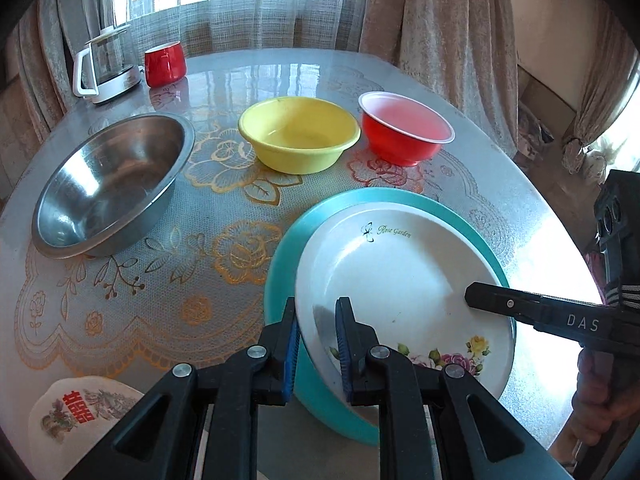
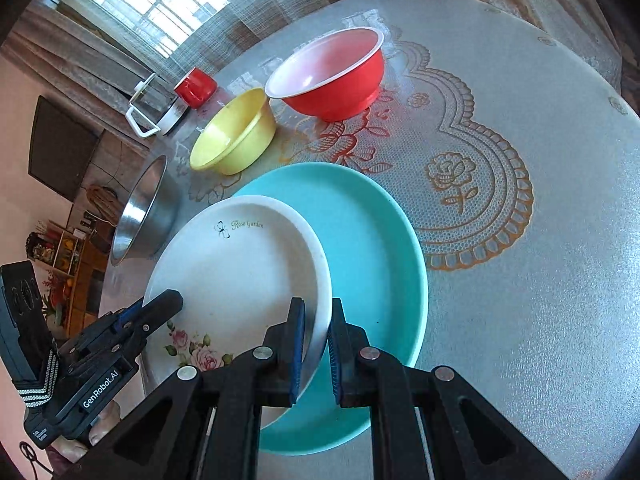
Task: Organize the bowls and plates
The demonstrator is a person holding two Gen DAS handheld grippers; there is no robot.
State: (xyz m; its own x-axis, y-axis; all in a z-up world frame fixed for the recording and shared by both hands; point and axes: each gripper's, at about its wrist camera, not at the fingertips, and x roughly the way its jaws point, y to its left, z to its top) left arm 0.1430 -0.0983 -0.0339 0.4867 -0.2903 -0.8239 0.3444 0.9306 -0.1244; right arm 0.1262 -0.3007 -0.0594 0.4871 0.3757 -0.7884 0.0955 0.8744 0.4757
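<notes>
A white flowered plate point(image 1: 404, 276) lies tilted in a teal plate point(image 1: 288, 256) on the table. My left gripper point(image 1: 318, 344) straddles the white plate's left rim, blue pads on both sides. My right gripper point(image 2: 316, 340) straddles its right rim point(image 2: 320, 280), over the teal plate point(image 2: 372, 240). Both look closed on the rim. The right gripper shows in the left wrist view point(image 1: 532, 312); the left one shows in the right wrist view point(image 2: 132, 320). A steel bowl point(image 1: 112, 180), yellow bowl point(image 1: 298, 134) and red bowl point(image 1: 404, 128) stand behind.
A red cup point(image 1: 165, 63) and a glass kettle point(image 1: 106, 66) stand at the far left of the round table point(image 1: 224, 76). Another printed plate point(image 1: 80, 404) lies at the near left edge. Curtains and a window are behind.
</notes>
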